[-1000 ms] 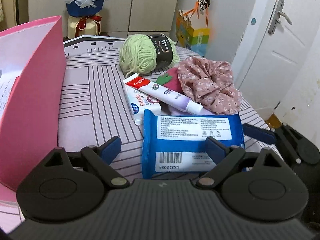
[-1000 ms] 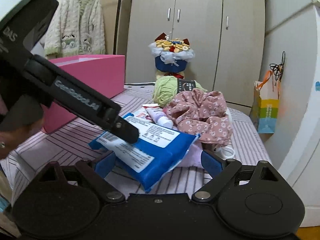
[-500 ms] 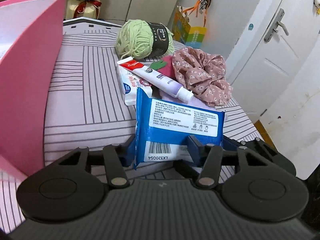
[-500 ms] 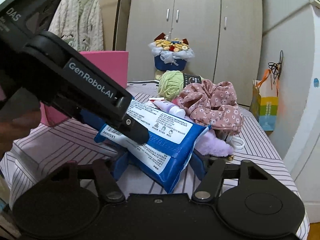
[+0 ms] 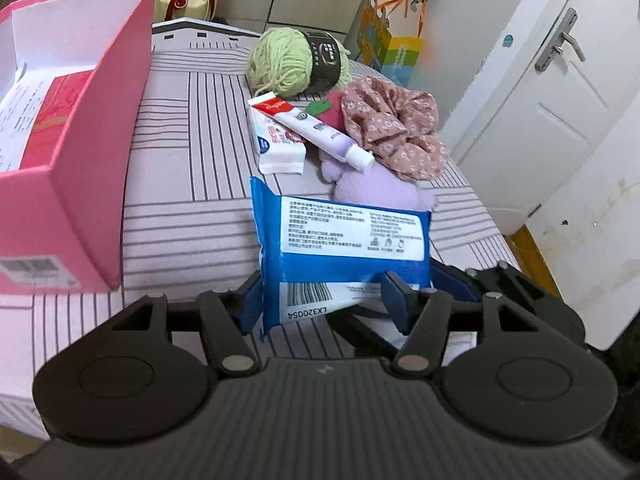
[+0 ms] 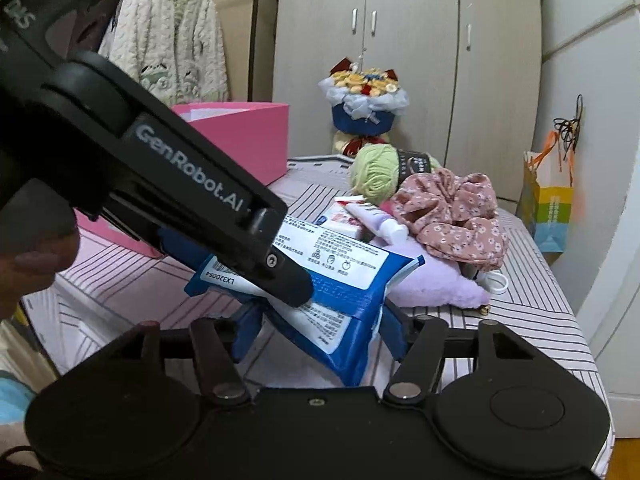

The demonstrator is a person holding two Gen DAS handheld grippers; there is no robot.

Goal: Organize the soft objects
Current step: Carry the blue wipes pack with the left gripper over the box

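Observation:
A blue wet-wipes pack (image 5: 344,232) (image 6: 340,264) is lifted off the striped cover, label side up. My left gripper (image 5: 326,300) is shut on its barcode end and my right gripper (image 6: 320,332) on the lower edge. Both jaws are opening slightly while the pads still press the pack. In the right wrist view the left gripper's finger (image 6: 280,276) lies across the pack. Behind it lie a purple plush (image 5: 380,188), a floral scrunchie (image 5: 396,128), a toothpaste tube (image 5: 316,128), a white tissue pack (image 5: 278,148) and green yarn (image 5: 284,60). An open pink box (image 5: 80,160) stands left.
The striped surface (image 5: 192,168) drops off on the right toward a white door (image 5: 540,100). A colourful gift bag (image 6: 548,208) and a bouquet (image 6: 364,96) stand beyond the far edge, before wardrobes. A hand (image 6: 24,264) shows at the left.
The wipes pack lay flat with both grippers wide around it; now both have closed on it and lifted it. The pink box shows nearer and more from above.

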